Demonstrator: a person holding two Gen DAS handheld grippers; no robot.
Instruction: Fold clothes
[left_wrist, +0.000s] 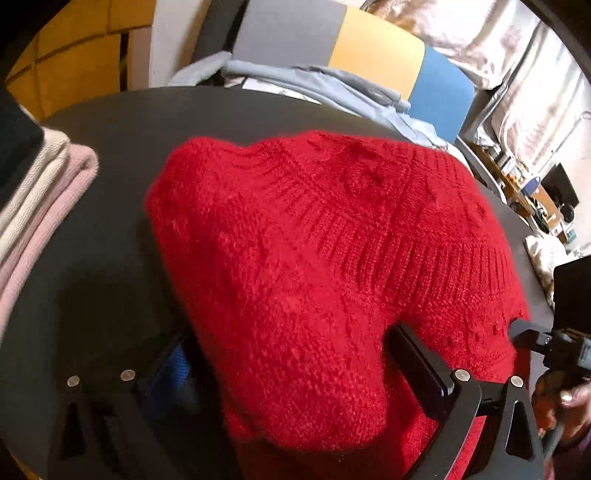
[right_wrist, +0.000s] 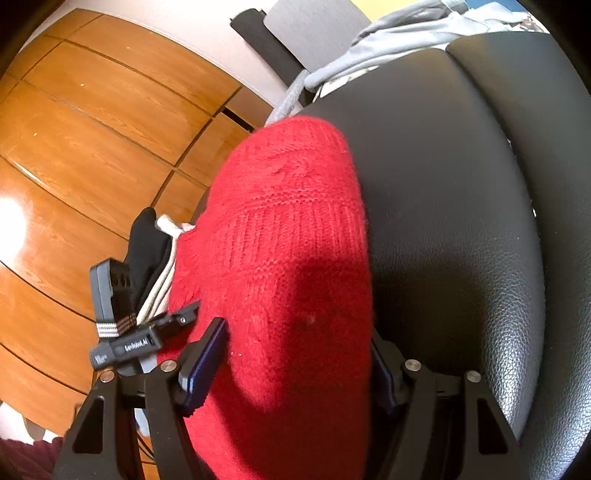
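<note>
A red knit sweater (left_wrist: 314, 258) lies bunched on the black surface (left_wrist: 110, 122). Its ribbed hem band runs across the top. The knit is fuzzy and thick.

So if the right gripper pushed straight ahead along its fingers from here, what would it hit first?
The red sweater: its knit already fills the gap between the right gripper's fingers, so any advance just drives further into that fabric. Past it lies the black leather surface, though depth is hard to judge.
</note>
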